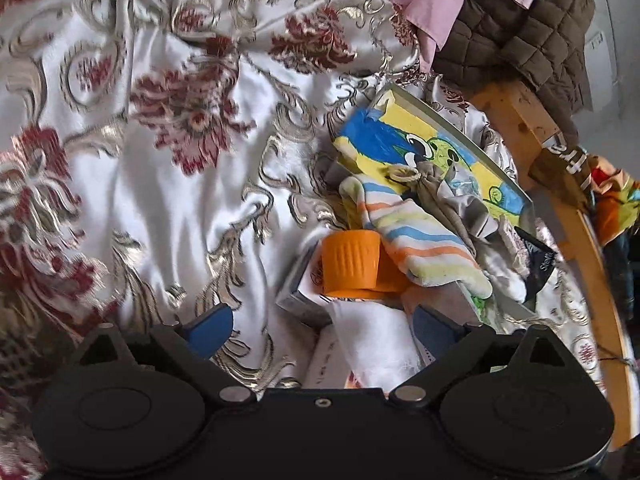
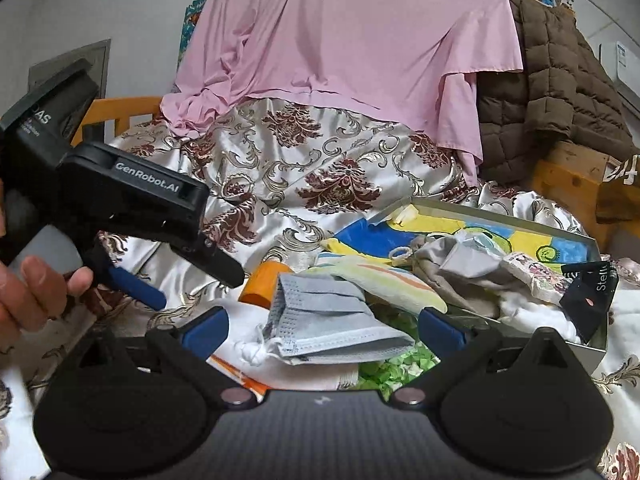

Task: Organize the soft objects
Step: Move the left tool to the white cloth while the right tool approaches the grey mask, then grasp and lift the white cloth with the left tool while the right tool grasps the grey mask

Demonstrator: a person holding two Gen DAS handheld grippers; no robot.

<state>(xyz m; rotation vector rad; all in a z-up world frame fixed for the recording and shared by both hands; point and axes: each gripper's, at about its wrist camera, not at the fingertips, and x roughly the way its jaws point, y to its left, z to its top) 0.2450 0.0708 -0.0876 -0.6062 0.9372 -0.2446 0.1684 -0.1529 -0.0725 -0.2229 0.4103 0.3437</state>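
A shallow metal tray [image 1: 400, 136] [image 2: 500, 216] with a colourful drawing on its bottom lies on the bed, heaped with soft things. Among them are a striped sock [image 1: 420, 240] [image 2: 384, 276], a grey drawstring pouch [image 1: 440, 196] [image 2: 440, 276] and an orange ribbed cup [image 1: 352, 266] [image 2: 264, 280] lying on its side at the tray's near corner. My left gripper [image 1: 322, 330] [image 2: 200, 288] is open just short of the cup, over a white cloth [image 1: 372, 336]. A grey-blue face mask [image 2: 332, 320] lies loose between the pads of my open right gripper [image 2: 324, 330].
The bed wears a white satin cover [image 1: 180, 200] with red and gold flowers. A pink cloth [image 2: 352, 40] and a brown quilted jacket [image 2: 560, 100] hang behind, over a wooden frame [image 1: 516, 120]. A black packet [image 2: 588, 292] sits in the tray. A hand [image 2: 32, 292] holds the left gripper.
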